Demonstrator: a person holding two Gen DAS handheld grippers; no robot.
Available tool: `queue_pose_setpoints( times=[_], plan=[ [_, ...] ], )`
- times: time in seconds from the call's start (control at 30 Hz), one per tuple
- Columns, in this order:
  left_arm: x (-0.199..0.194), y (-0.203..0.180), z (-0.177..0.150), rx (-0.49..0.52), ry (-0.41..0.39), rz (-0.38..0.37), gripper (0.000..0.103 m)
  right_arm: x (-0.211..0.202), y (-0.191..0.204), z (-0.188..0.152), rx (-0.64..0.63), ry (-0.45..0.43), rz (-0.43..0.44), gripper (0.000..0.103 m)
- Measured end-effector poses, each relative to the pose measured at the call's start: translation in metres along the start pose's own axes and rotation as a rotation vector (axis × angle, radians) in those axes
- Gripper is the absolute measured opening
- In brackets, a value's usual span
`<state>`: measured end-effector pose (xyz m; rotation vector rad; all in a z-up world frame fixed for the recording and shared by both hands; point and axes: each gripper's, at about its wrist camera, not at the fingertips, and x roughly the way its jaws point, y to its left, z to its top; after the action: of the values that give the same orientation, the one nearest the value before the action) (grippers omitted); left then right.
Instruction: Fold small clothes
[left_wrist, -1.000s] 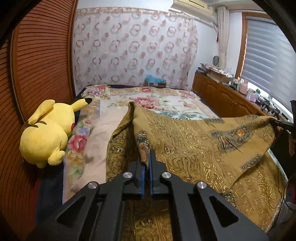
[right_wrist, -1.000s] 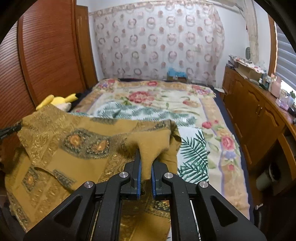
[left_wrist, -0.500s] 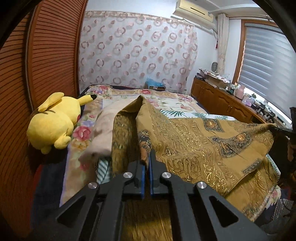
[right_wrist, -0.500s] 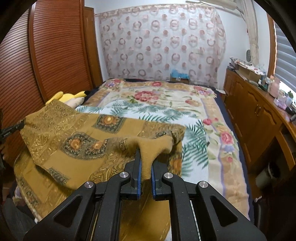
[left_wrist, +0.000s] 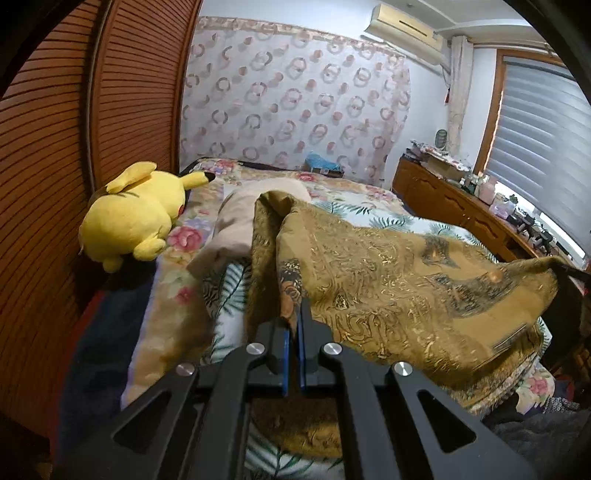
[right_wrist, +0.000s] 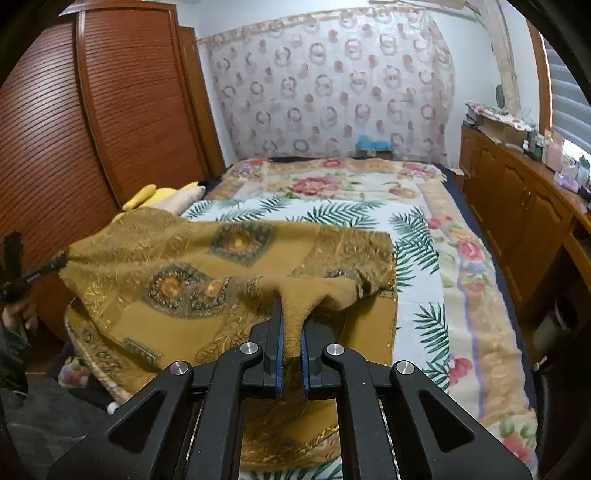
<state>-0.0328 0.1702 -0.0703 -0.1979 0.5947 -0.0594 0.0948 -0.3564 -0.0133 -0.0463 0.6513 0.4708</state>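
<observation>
Golden cloth (left_wrist: 388, 280) pinched, left gripper (left_wrist: 293, 328), right gripper (right_wrist: 291, 332)

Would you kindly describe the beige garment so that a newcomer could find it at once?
Start at the floral-blanketed bed and look along its wardrobe side to the yellow plush toy. Beside it lies the plain beige garment, unpatterned, unlike the gold-brown patterned cloth overlapping its edge.

Home bedroom, floral-blanketed bed (right_wrist: 480, 332), yellow plush toy (left_wrist: 133, 214); curtain (right_wrist: 332, 81), wooden dresser (right_wrist: 517, 192)
</observation>
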Motion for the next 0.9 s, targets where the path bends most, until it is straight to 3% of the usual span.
queue_pose_setpoints(
  times=[0.2,0.37,0.53,0.7,0.73,0.77,0.9],
  plan=[
    [0.006,0.002,-0.023,0.003,0.073,0.013,0.002,-0.013,-0.005,-0.014,0.022,0.009,-0.021,0.004],
    [0.022,0.005,-0.039,0.006,0.141,0.03,0.002,0.009,-0.015,-0.046,0.052,0.128,-0.067,0.004],
    [0.023,0.005,-0.041,0.022,0.152,0.042,0.008,0.018,-0.015,-0.053,0.058,0.172,-0.072,0.009],
    [0.016,0.012,-0.036,0.01,0.127,0.038,0.028,0.013,-0.006,-0.042,0.014,0.154,-0.084,0.029],
    [0.015,0.012,-0.035,0.009,0.122,0.035,0.031,0.011,-0.004,-0.04,0.002,0.145,-0.094,0.04],
    [0.014,0.012,-0.033,0.009,0.117,0.035,0.039,0.009,-0.004,-0.036,-0.008,0.132,-0.099,0.044],
    [0.013,0.011,-0.031,0.01,0.105,0.032,0.053,0.008,-0.007,-0.019,-0.024,0.103,-0.121,0.046]
  ],
)
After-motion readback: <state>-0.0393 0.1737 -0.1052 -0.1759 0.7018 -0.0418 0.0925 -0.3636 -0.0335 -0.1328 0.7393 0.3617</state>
